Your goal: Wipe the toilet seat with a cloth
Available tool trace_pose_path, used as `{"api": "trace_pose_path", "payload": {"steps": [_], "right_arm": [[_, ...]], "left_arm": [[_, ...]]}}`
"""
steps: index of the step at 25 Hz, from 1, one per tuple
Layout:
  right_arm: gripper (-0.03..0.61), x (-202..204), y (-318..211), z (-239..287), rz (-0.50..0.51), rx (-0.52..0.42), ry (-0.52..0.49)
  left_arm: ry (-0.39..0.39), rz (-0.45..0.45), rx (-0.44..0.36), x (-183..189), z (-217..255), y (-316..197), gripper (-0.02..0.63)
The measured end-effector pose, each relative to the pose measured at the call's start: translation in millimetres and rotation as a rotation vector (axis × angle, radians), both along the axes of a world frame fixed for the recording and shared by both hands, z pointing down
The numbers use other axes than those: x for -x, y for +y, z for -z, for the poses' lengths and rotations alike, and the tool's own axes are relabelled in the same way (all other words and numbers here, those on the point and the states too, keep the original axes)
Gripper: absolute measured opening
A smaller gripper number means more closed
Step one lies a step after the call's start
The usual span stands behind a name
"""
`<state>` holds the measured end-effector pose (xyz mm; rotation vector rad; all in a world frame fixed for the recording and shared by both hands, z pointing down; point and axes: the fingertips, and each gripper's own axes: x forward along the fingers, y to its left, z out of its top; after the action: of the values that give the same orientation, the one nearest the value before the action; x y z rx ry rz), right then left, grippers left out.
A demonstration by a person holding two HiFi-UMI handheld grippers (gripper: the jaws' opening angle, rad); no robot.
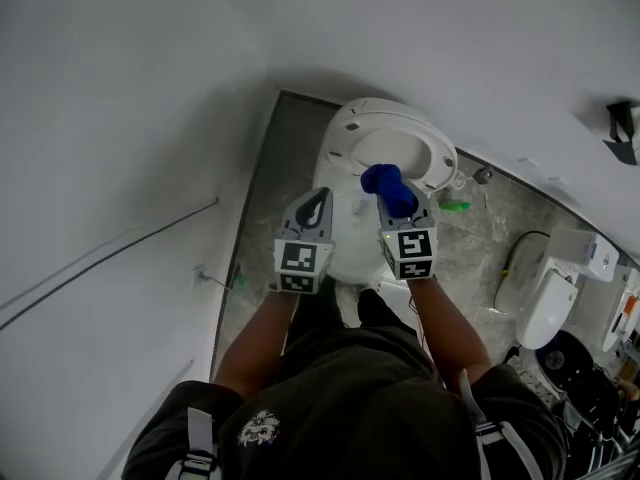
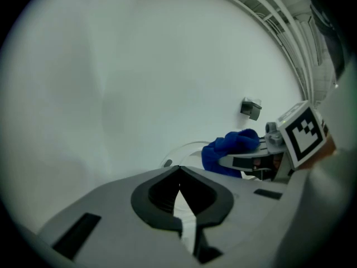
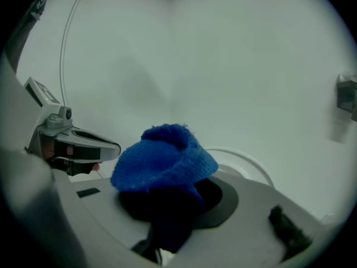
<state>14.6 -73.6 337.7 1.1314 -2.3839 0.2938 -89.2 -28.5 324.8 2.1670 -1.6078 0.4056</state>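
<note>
The right claw (image 1: 398,200) is clenching a bunched blue cloth (image 1: 388,182). In the right gripper view the cloth is bulging up and out over the jaws. The left claw (image 1: 318,204) is closing its jaws on each other with nothing between them, and is hanging just beside the right claw at the centre of the head view.

Progress: the cloth is secured. It is hovering over the near part of the toilet seat (image 1: 437,158), and no view is showing it pressed against the seat. No wiped track is showing on the white surface, so the wiping is judged to be at its start, with the whole ring left to cover.

Clearances:
- The seat ring is curving away toward the upper centre of the frame, with open room above it for a sweeping stroke.
- The wall (image 1: 120,118) is filling the left of the frame and running close to the toilet's left flank, so room on that side is looking tight.
- The floor (image 1: 480,238) is opening out to the right, where a small green item (image 1: 453,206) is lying near the toilet.
- A second white fixture (image 1: 545,303) is standing well apart at lower right.
</note>
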Motion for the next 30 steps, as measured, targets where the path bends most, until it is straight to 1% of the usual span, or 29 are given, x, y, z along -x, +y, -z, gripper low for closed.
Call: {"api": "trace_pose_path", "payload": {"steps": [3, 5, 7, 10, 13, 15, 21, 24, 30], "right_arm": [[0.097, 2.6, -22.5, -14.9, -0.080, 0.029, 0.047], [0.097, 7.8, -42.1, -26.7, -0.115, 0.039, 0.079], [0.097, 13.9, -61.9, -40.2, -0.138, 0.052, 0.107], [0.097, 17.3, -75.6, -58.8, -0.162, 0.081, 0.158], [0.097, 17.2, -86.1, -64.3, -0.183, 0.085, 0.170], [0.097, 16.3, -90.1, -67.3, -0.193, 0.094, 0.165], [0.097, 4.5, -100.3, -65.1, -0.256, 0.121, 0.079], [0.097, -0.3, -104.5, -63.0, -0.273, 0.107, 0.055], [0.097, -24.2, -105.8, -48.4, -0.329, 0.099, 0.009]], "left_arm": [[0.017, -0.062, 0.032, 1.5, -18.1, -12.2, 0.011], [0.026, -0.092, 0.047, 4.7, -32.1, -23.0, 0.011], [0.030, -0.110, 0.054, 8.6, -44.1, -35.6, 0.011], [0.032, -0.129, 0.076, 12.0, -56.6, -47.5, 0.011], [0.034, -0.137, 0.080, 16.5, -59.3, -62.7, 0.011], [0.044, -0.141, 0.078, 17.2, -59.2, -69.5, 0.011], [0.039, -0.181, 0.079, 5.8, -64.6, -80.3, 0.011], [0.034, -0.191, 0.088, 3.9, -71.0, -82.5, 0.011], [0.026, -0.206, 0.093, -1.9, -77.2, -87.4, 0.011]]}}
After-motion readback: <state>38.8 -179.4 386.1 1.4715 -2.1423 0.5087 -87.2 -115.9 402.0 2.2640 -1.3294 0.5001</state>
